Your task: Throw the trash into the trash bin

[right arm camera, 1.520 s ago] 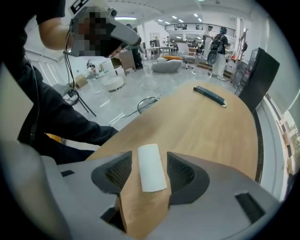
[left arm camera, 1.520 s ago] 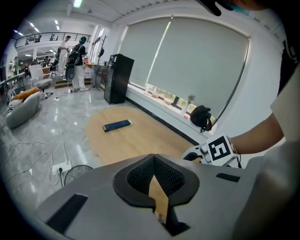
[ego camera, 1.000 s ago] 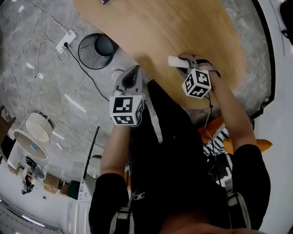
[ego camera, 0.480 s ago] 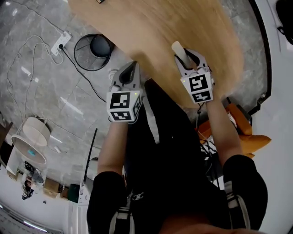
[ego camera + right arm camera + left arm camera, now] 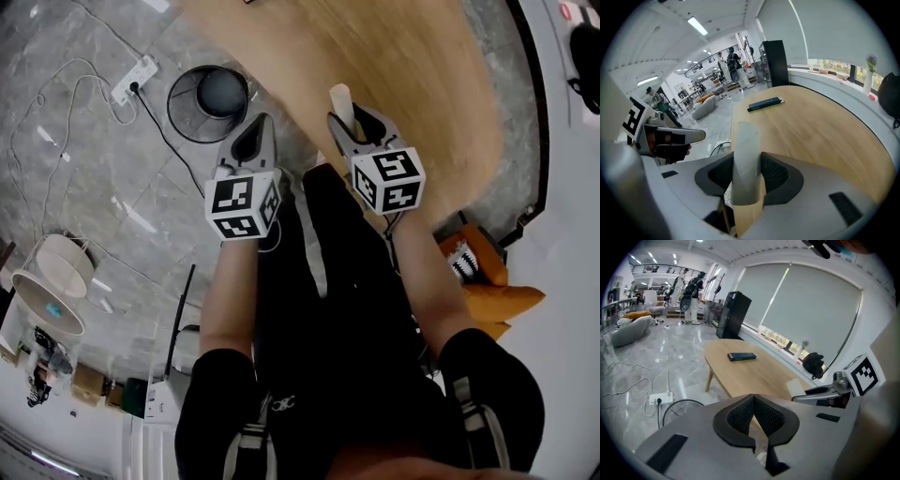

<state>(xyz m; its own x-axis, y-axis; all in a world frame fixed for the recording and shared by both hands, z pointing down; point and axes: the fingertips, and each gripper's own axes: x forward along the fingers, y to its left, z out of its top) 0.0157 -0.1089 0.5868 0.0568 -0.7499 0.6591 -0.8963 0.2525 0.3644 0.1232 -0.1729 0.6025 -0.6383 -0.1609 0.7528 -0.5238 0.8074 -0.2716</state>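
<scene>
Black-and-white square markers are borne on the cube [image 5: 242, 206] of the left claw [image 5: 253, 141] and on the cube [image 5: 387, 180] of the right claw [image 5: 349, 127]; they are patterns and cannot be read as words. A pale cardboard tube [image 5: 340, 101], the trash, is gripped between the pads of the right claw [image 5: 747, 172], which are pressed against its two sides. In the right gripper view the tube [image 5: 746, 145] is seen standing almost upright in the picture, its long axis laid along the line of the jaws. Its free end is pushed out past the claw tips, while its lower end is sunk down between them. In the head view the tube is pointed away from the person and tilted slightly left, over the near edge of the wooden counter [image 5: 412, 66]. The left claw [image 5: 753, 401] is closed, its pad tips brought together with nothing held between them, and it is held beside the right claw, just off the counter's edge. The black wire trash bin [image 5: 187, 117] is stood on the grey floor next to the counter, left of both claws in the head view and apart from the tube. A dark flat oblong thing [image 5: 765, 104] is left lying far out on the counter [image 5: 820, 131], and a white power strip [image 5: 138, 80] is seen on the floor beyond the bin.
</scene>
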